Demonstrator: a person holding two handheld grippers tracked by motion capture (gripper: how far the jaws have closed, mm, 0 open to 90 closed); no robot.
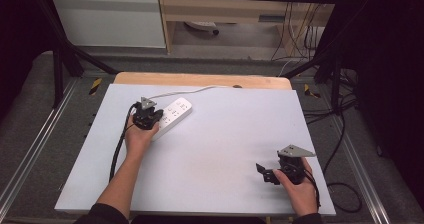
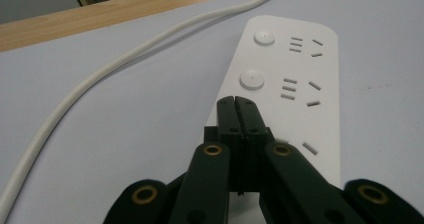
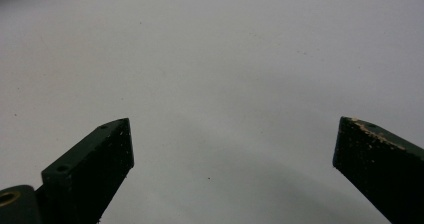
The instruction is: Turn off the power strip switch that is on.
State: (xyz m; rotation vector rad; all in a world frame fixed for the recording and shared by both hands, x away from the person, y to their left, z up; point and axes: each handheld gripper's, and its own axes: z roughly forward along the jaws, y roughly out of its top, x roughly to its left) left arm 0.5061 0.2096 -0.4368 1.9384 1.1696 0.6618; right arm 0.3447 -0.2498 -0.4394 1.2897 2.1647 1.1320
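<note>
- Grey table, wooden strip at far edge.
- Power strip lies far-left; left hand-held gripper, jaws pressed together, tips over its switch buttons, probably mid-press.
- Right hand-held gripper spread wide, idle near the front-right edge.

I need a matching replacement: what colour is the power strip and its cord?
Both the power strip and its cord are plain white, clearest in the left gripper view.

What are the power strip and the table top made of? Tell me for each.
Power strip: looks like smooth white moulded plastic with a soft sheen, rounded corners and round raised buttons beside the socket slots.
Table top: a matt pale grey sheet, possibly laminate or a mat; light wood with visible grain shows along its far edge.
</note>
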